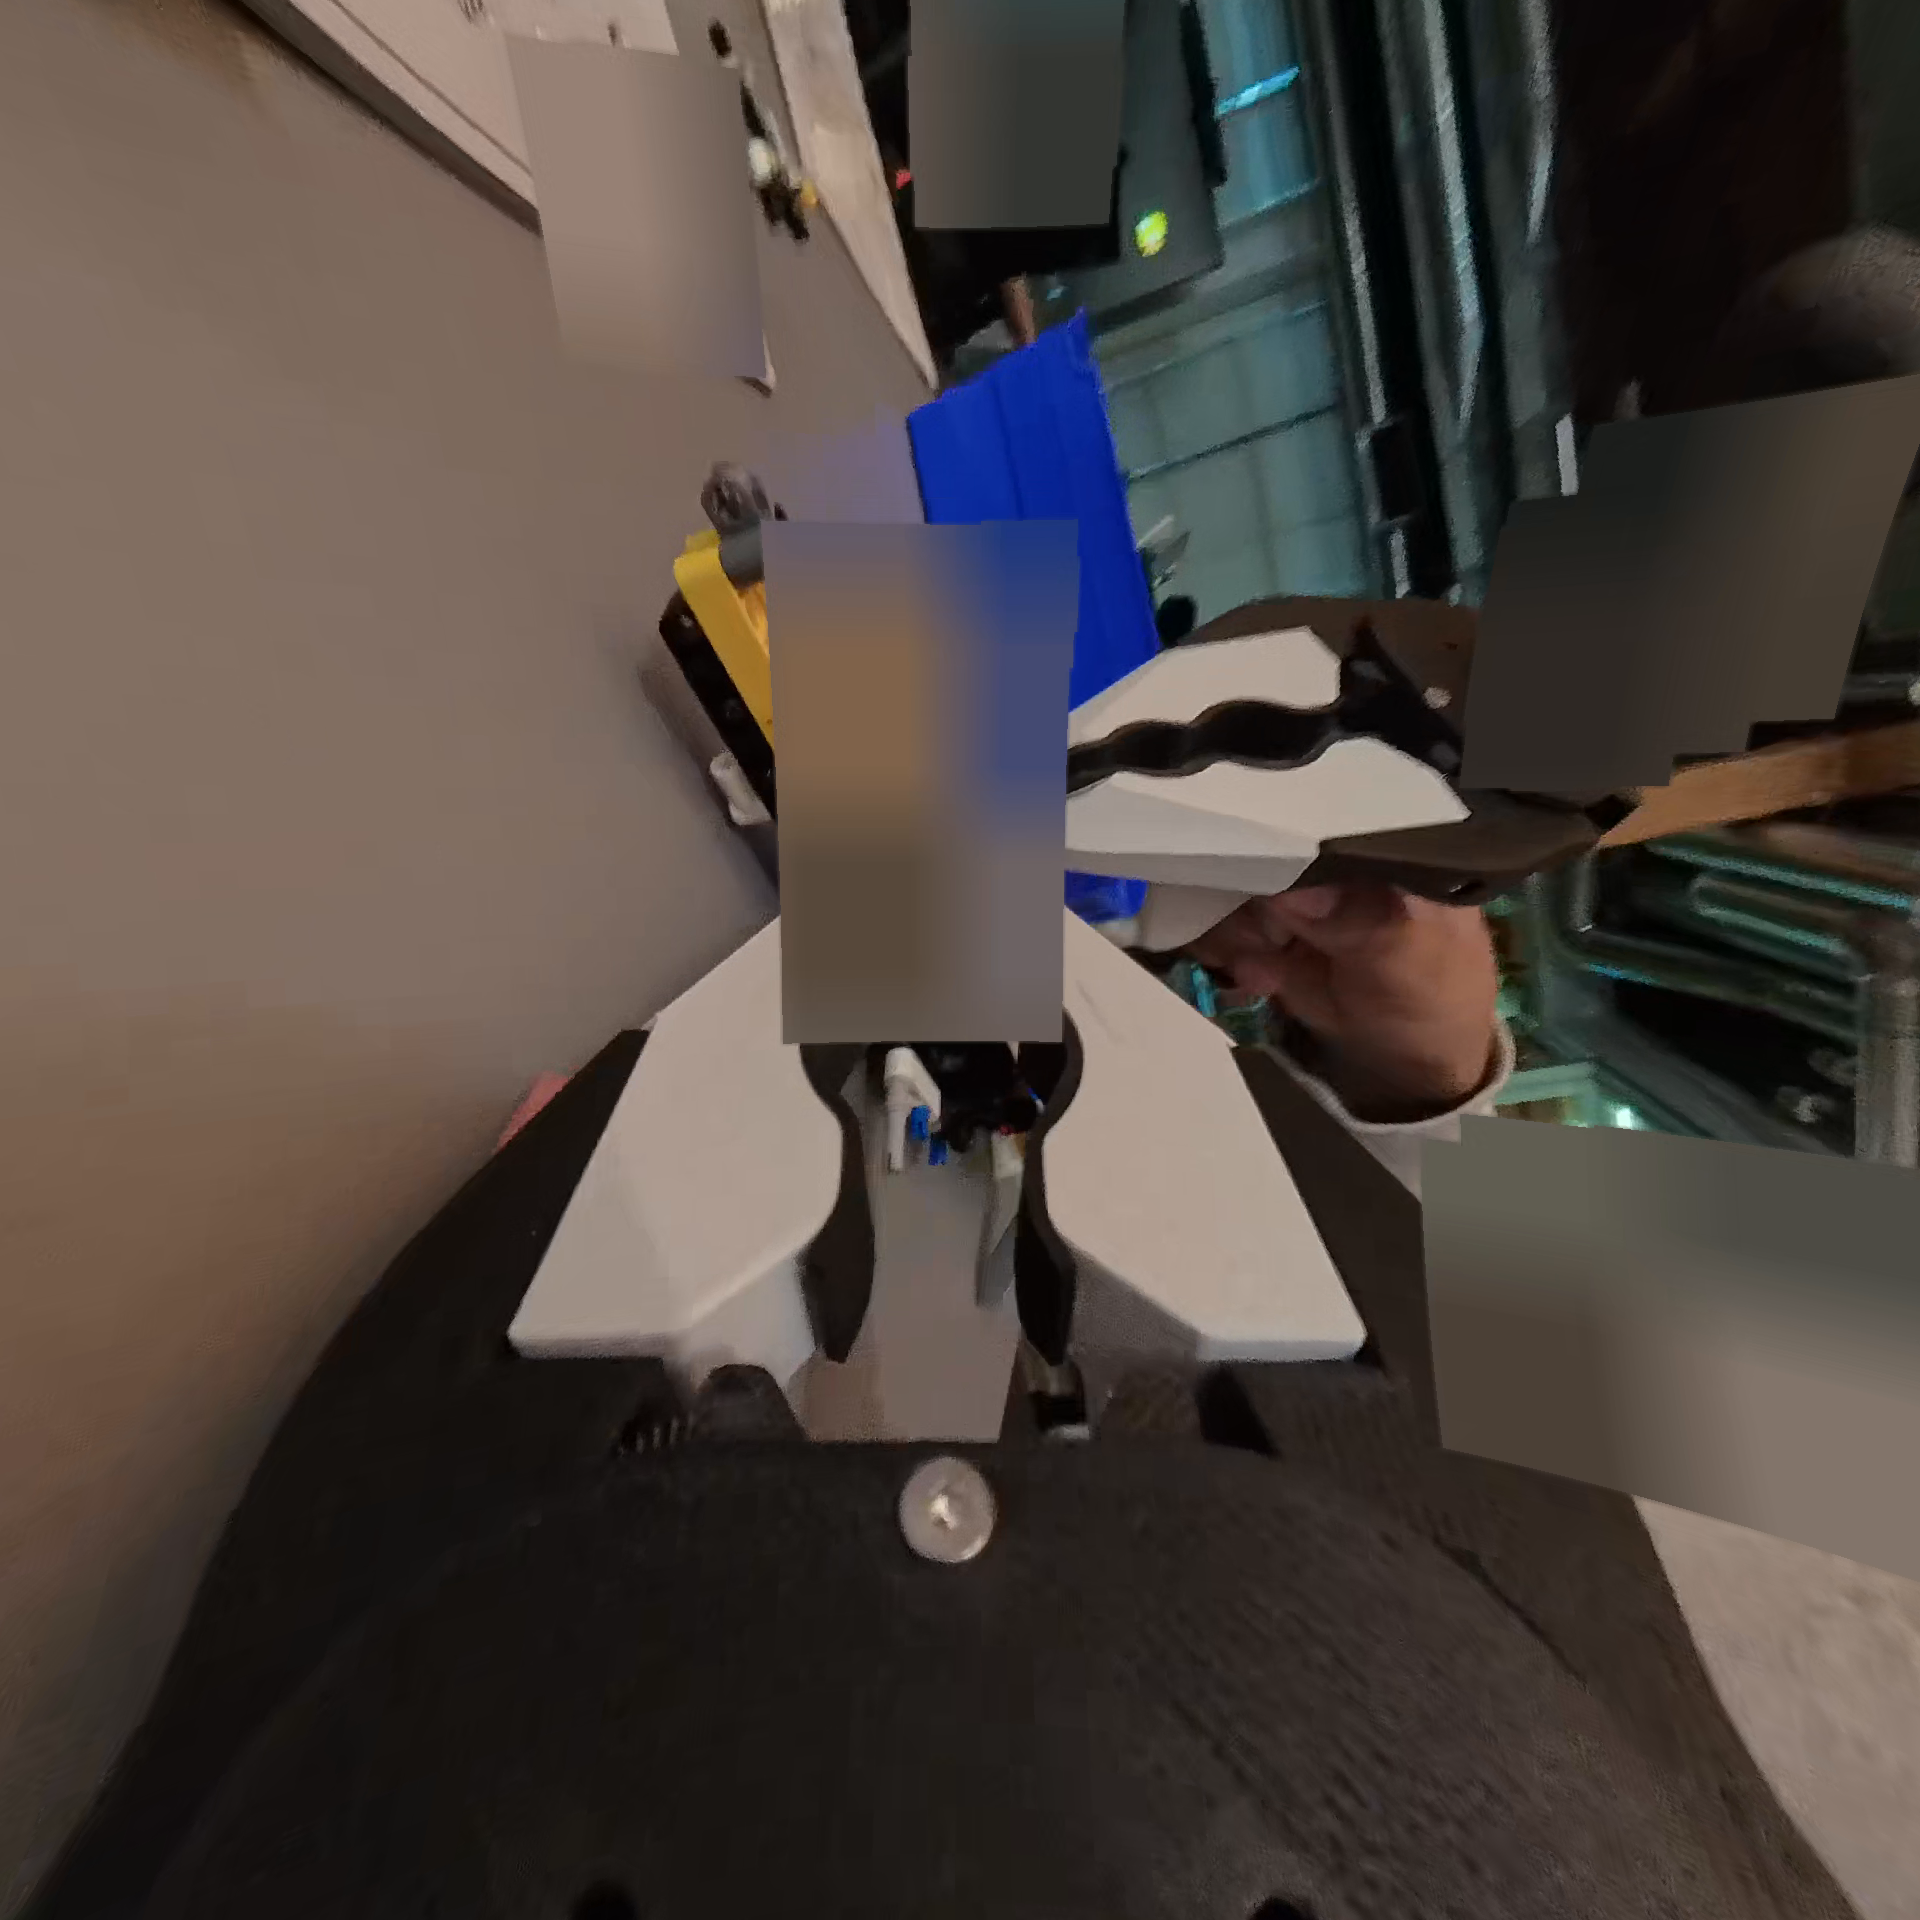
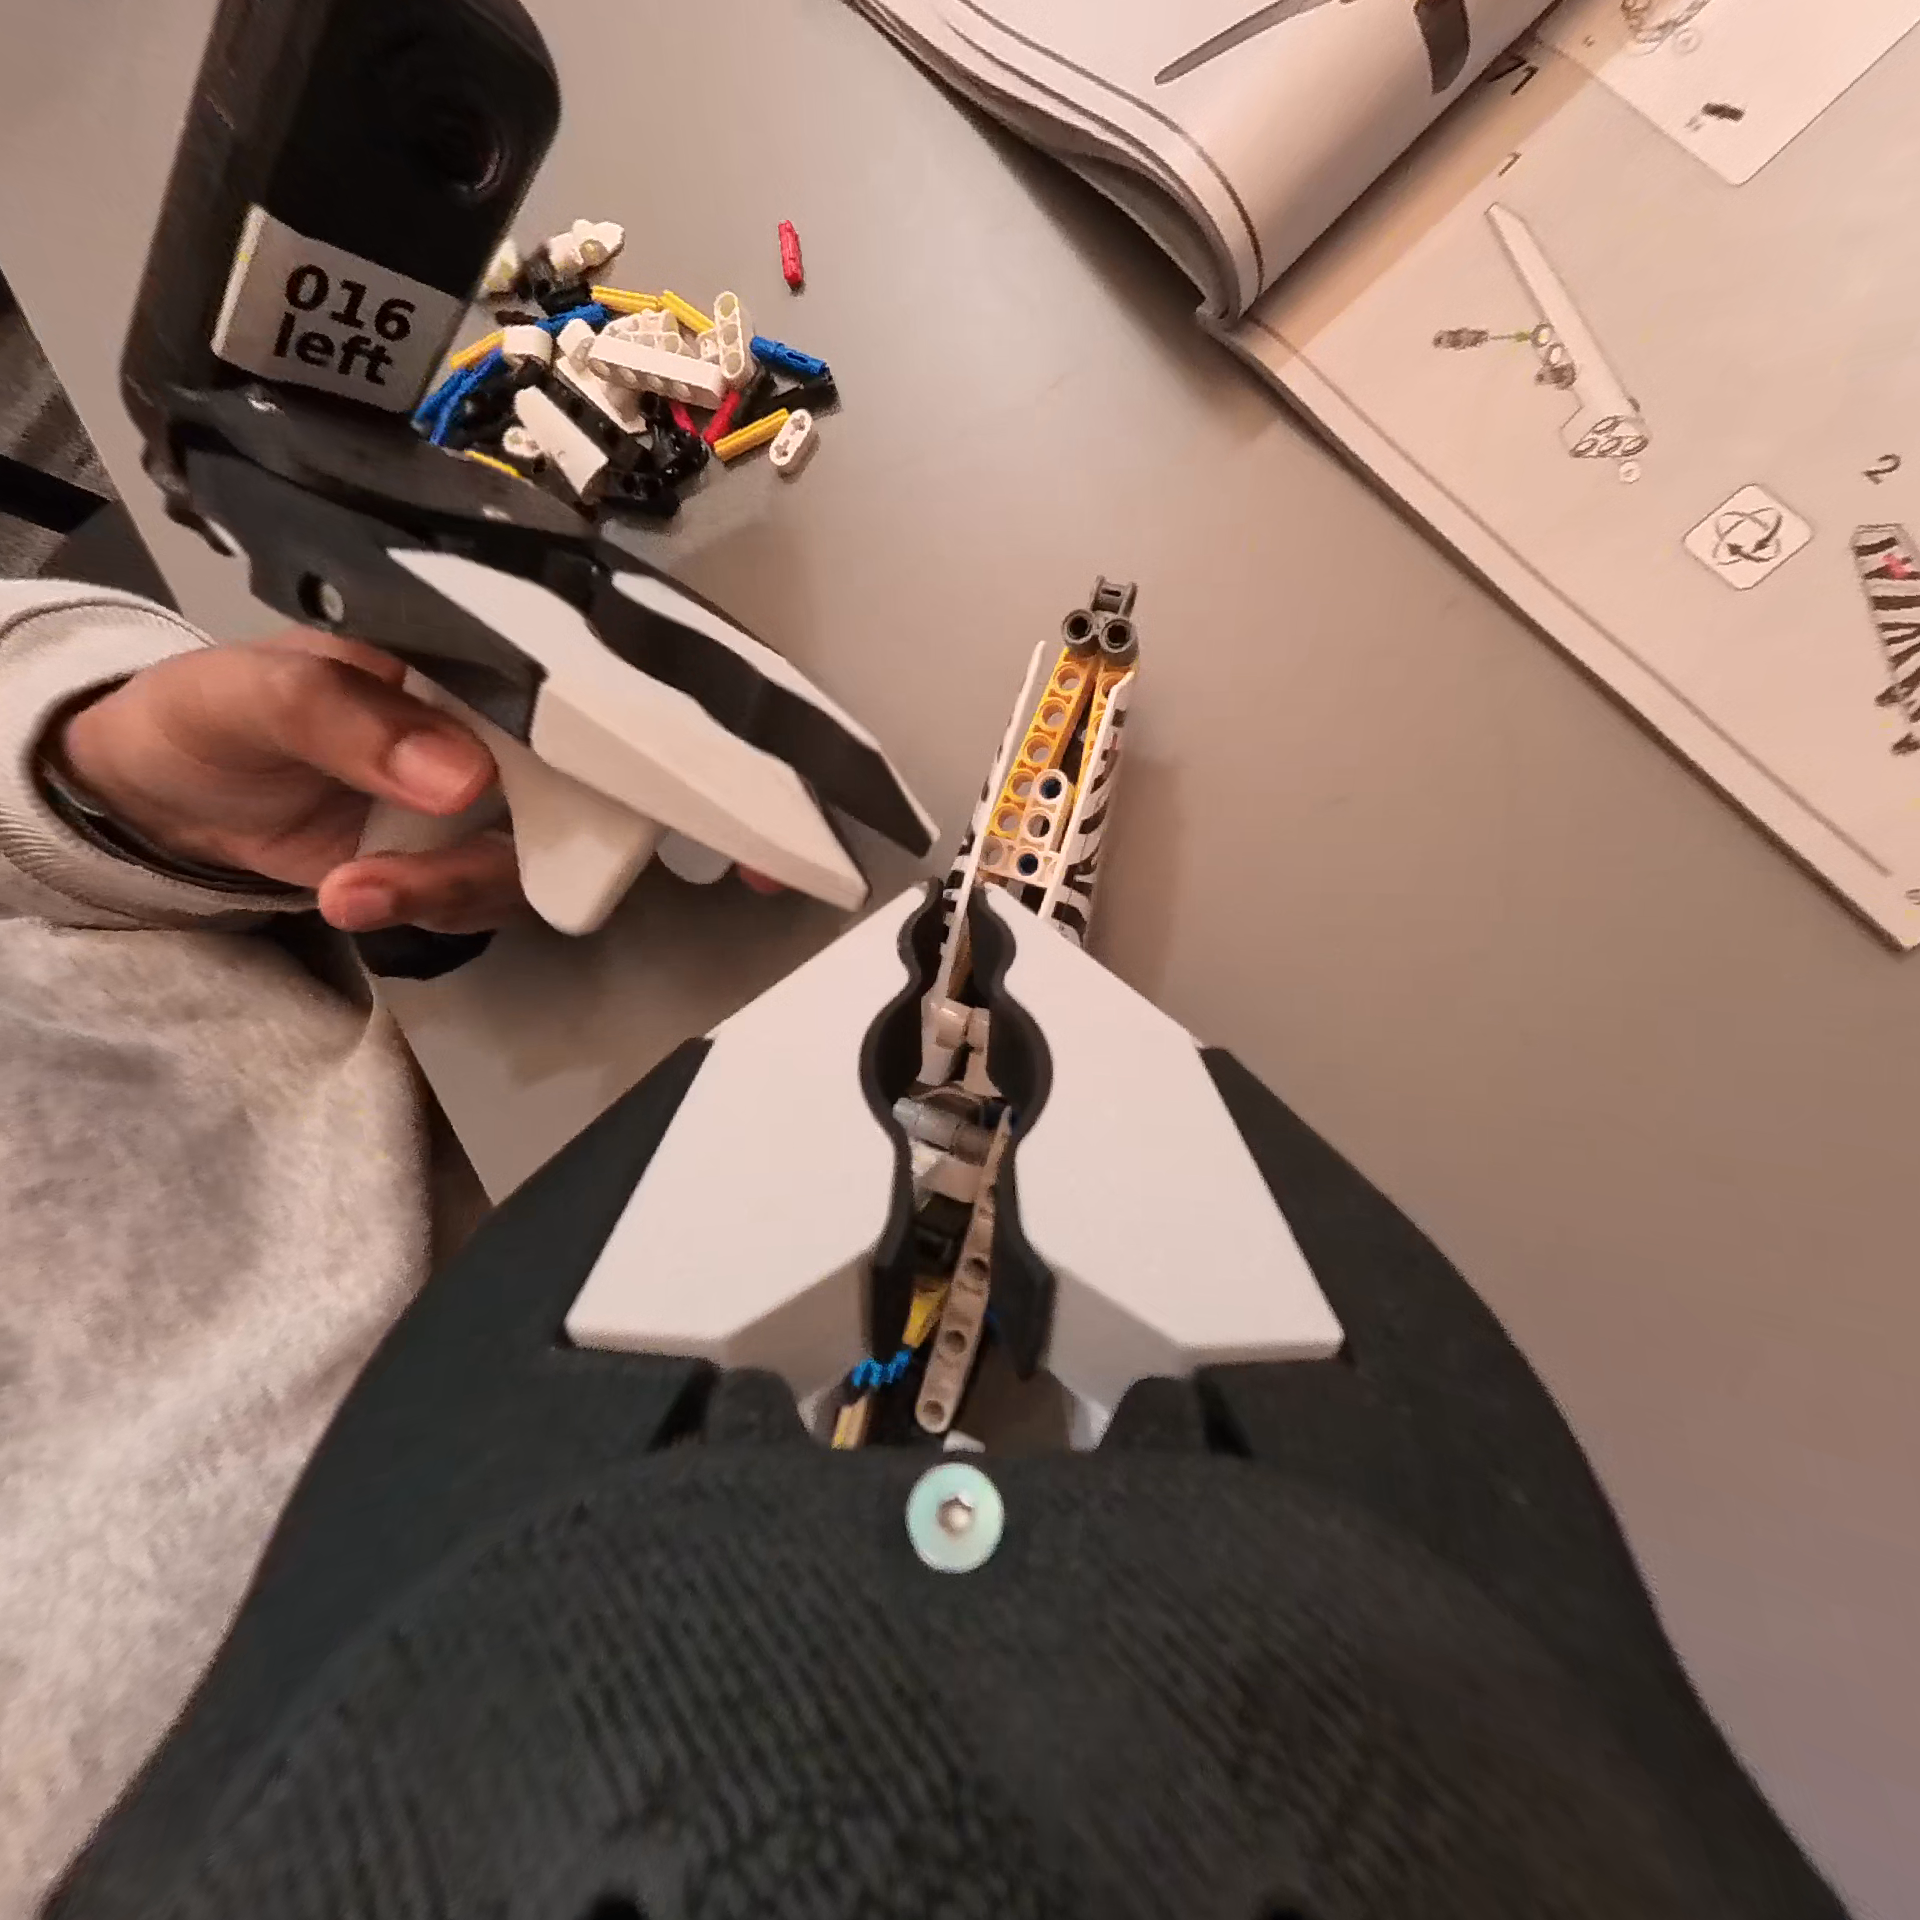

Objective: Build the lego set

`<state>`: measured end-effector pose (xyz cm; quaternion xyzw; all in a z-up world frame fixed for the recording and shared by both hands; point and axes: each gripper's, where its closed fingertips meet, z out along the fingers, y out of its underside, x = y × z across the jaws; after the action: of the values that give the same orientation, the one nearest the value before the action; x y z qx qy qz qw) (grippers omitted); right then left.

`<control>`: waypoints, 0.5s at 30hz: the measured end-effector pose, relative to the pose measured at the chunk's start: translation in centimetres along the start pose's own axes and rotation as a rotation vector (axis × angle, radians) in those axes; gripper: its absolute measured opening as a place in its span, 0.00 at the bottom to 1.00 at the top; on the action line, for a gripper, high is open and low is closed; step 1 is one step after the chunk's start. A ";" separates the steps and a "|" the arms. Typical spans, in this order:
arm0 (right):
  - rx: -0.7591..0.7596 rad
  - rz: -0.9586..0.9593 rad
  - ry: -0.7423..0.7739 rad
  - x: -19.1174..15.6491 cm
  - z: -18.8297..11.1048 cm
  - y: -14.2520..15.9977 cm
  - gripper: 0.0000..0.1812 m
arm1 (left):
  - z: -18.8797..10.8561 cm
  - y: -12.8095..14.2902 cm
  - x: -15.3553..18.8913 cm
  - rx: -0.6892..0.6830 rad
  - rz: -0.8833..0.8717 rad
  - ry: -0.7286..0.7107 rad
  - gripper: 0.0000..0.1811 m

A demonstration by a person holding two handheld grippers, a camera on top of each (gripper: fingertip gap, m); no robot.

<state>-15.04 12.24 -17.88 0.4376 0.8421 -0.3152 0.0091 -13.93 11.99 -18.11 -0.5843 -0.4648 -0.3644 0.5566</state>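
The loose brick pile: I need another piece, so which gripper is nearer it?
Left. The left gripper hangs just beside the loose brick pile; the right gripper sits farther off, clamping the yellow-and-white assembly.

The desk looks smooth and matt grey. Glossy plastic bricks lie piled on it, beside a paper booklet. The right hand-held gripper has matt, rough-textured black plastic.

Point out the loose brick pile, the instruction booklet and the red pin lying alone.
loose brick pile (image 2: 644, 374), right wrist view, a white beam mid-heap.
instruction booklet (image 2: 1621, 343), right wrist view, its open page.
red pin (image 2: 792, 252), right wrist view, its middle.
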 end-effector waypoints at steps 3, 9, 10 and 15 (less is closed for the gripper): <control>0.003 -0.006 0.003 0.0 -0.1 0.1 0.01 | 0.7 1.6 -1.1 -0.083 0.082 -0.133 0.11; 0.019 -0.035 -0.003 0.0 -0.3 0.1 0.01 | 1.5 1.8 -1.7 -0.090 0.194 -0.288 0.14; 0.026 -0.046 -0.005 0.1 -0.3 0.2 0.02 | 1.7 1.8 -1.7 -0.090 0.197 -0.282 0.14; 0.077 -0.027 -0.067 0.2 -0.6 0.4 0.02 | 1.6 1.2 -1.4 -0.087 0.135 -0.170 0.13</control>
<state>-14.73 12.88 -17.69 0.4155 0.8343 -0.3620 0.0162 -13.35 13.48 -19.95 -0.6667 -0.4536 -0.2950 0.5126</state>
